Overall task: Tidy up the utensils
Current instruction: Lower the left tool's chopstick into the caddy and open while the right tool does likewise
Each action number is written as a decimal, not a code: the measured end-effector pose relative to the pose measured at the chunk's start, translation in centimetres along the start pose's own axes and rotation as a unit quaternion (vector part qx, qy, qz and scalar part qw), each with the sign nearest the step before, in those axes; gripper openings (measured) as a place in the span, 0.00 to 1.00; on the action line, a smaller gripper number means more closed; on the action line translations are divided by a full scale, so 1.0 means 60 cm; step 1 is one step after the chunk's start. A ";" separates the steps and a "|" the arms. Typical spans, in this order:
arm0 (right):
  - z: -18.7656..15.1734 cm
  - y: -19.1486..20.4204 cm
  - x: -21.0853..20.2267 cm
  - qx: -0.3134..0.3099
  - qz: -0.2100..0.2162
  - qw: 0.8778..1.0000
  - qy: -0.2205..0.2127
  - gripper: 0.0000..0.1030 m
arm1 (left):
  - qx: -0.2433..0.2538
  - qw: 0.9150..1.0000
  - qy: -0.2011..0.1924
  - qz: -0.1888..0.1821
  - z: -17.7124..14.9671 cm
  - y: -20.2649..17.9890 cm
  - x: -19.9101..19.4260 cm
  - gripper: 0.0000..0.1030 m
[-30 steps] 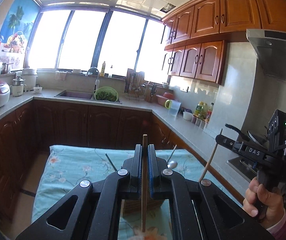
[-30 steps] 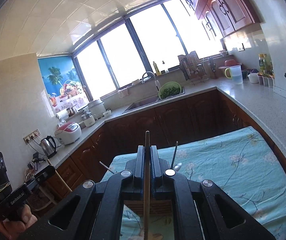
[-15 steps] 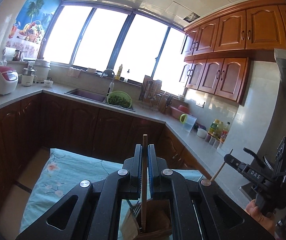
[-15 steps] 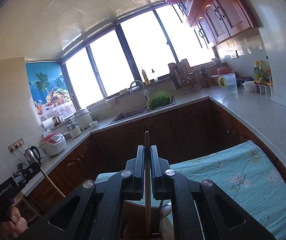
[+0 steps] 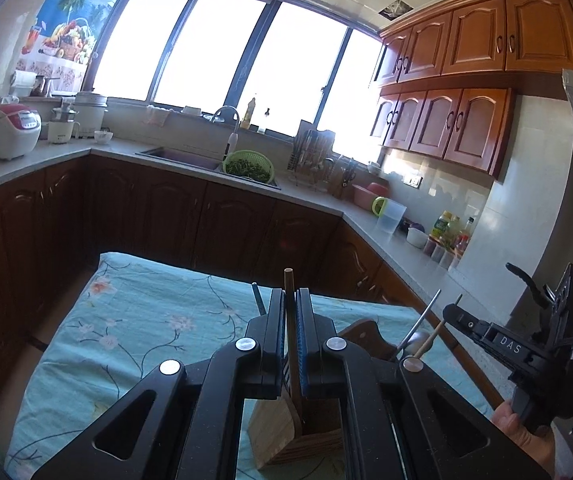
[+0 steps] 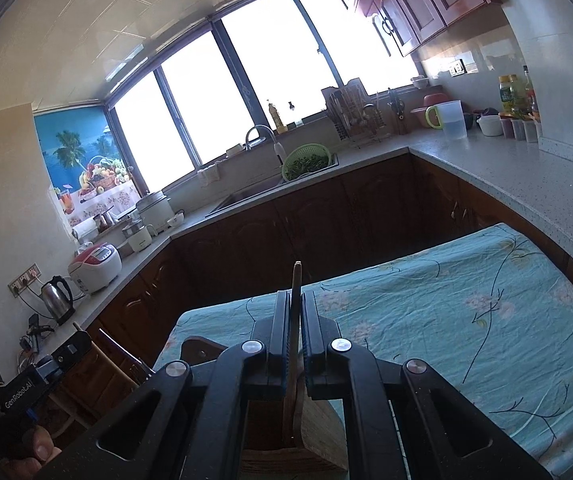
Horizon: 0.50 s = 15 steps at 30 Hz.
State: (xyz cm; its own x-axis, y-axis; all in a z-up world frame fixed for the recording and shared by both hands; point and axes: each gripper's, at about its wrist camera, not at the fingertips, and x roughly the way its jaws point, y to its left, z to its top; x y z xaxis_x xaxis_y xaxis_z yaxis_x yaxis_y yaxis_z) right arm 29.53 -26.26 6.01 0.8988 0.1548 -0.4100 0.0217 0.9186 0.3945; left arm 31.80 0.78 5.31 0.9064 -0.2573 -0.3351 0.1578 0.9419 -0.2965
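Observation:
My left gripper (image 5: 290, 300) is shut on a wooden chopstick (image 5: 289, 320) that stands upright, its lower end inside a wooden utensil holder (image 5: 306, 436) on the table. My right gripper (image 6: 296, 302) is shut on another wooden chopstick (image 6: 295, 320), its lower end in the same holder (image 6: 310, 424). The right gripper also shows at the right edge of the left wrist view (image 5: 458, 312), with its chopstick (image 5: 432, 338) slanting down. A metal utensil handle (image 5: 418, 328) and a dark handle (image 5: 257, 300) stick up from the holder.
The table carries a turquoise floral cloth (image 5: 146, 320). Dark wooden cabinets with a grey countertop (image 6: 506, 168) wrap around the room. A sink with a green colander (image 5: 248, 165), a rice cooker (image 5: 10, 130), a jug (image 5: 390, 216) and bottles stand on it.
Both grippers have tilted down and come closer to the holder. The table cloth fills more of both views. The chopstick ends now sit inside the holder.

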 end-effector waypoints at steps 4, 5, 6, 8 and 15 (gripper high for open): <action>0.004 0.000 -0.001 0.001 -0.001 1.000 0.007 0.05 | 0.011 1.000 0.001 0.000 0.001 -0.010 -0.006 0.03; 0.005 0.000 0.000 0.000 -0.002 1.000 0.008 0.05 | 0.010 1.000 0.002 0.000 0.001 -0.013 -0.006 0.03; 0.006 -0.001 0.000 0.001 -0.002 1.000 0.009 0.05 | 0.009 1.000 0.002 0.000 0.001 -0.012 -0.006 0.03; 0.005 -0.001 0.002 0.001 -0.003 1.000 0.009 0.05 | 0.009 1.000 0.003 0.001 0.000 -0.009 -0.007 0.04; 0.008 -0.001 0.001 0.006 0.008 1.000 0.020 0.27 | 0.007 1.000 0.018 -0.006 0.000 0.007 -0.017 0.08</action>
State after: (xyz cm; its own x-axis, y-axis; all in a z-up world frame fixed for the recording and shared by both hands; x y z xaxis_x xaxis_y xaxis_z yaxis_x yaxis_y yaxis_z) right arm 29.80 -26.47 6.35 0.8806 0.1840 -0.4367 0.0128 0.9119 0.4101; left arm 30.97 1.42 5.55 0.8896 -0.2765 -0.3634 0.1750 0.9415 -0.2881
